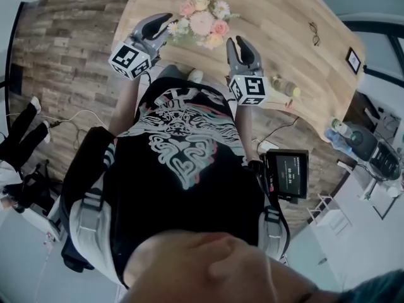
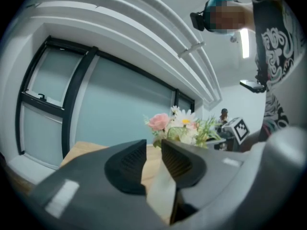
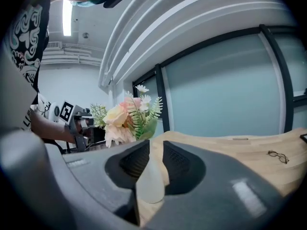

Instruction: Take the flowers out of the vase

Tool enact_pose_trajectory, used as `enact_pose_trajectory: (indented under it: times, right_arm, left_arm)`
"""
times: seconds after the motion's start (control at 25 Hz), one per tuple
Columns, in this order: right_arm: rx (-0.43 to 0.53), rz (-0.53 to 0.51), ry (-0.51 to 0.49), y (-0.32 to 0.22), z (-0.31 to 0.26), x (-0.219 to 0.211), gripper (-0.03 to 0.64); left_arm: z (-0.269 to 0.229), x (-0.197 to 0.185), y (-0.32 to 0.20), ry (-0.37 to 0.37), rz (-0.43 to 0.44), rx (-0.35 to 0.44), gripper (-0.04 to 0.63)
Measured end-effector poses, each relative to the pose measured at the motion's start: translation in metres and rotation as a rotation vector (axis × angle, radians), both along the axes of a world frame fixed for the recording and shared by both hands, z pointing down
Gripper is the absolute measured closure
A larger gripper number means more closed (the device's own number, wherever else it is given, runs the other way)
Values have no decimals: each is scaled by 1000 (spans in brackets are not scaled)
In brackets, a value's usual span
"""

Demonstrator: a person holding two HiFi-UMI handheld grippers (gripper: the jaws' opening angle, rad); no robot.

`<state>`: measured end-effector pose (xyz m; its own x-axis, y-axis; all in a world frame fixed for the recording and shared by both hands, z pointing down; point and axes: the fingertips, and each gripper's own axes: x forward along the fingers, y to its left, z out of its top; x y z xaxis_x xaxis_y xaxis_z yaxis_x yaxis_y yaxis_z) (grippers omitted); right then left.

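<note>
A bouquet point(image 1: 202, 23) of pink, peach and white flowers with green sprigs stands on the wooden table point(image 1: 278, 17); its vase is hidden under the blooms in the head view. My left gripper point(image 1: 166, 27) is close to the bouquet's left side and my right gripper point(image 1: 238, 41) is just right of it. In the left gripper view the flowers point(image 2: 180, 126) rise beyond the jaws of the gripper point(image 2: 153, 145), which stand slightly apart. A pale vase-like shape point(image 2: 160, 190) shows through the gap. The right gripper point(image 3: 156, 145) is likewise narrowly open, with the flowers point(image 3: 127, 119) beyond and a pale shape point(image 3: 151, 186) in its gap.
Spectacles point(image 1: 314, 33) lie on the far right of the table, a small dark frame point(image 1: 353, 60) sits near its right edge, and a bottle point(image 1: 285, 86) lies at the near edge by my right gripper. Large windows stand behind the table. A person point(image 2: 223, 113) is far off.
</note>
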<state>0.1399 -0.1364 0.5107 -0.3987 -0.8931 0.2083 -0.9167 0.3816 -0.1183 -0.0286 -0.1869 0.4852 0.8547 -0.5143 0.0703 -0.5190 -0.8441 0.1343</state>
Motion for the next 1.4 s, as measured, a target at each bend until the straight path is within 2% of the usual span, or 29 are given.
enact_pose_trajectory:
  times: [0.2, 0.28, 0.52, 0.72, 1.2, 1.4]
  right_arm:
    - [0, -65, 36, 1, -1, -15, 528]
    - [-15, -96, 43, 3, 4, -22, 465]
    - [-73, -175, 95, 9, 20, -39, 412]
    - [-82, -207, 102, 7, 27, -51, 335]
    - [-45, -233, 130, 1, 22, -71, 310]
    - [-32, -234, 134, 0, 22, -76, 310]
  left_arm:
    - [8, 8, 5, -19, 49, -17, 511]
    - [11, 11, 9, -48, 77, -16, 495]
    - [11, 21, 20, -69, 165, -11, 466]
    - [13, 30, 29, -97, 234, -11, 433]
    - [11, 53, 51, -136, 363, 10, 380]
    - [13, 58, 57, -150, 384, 17, 371]
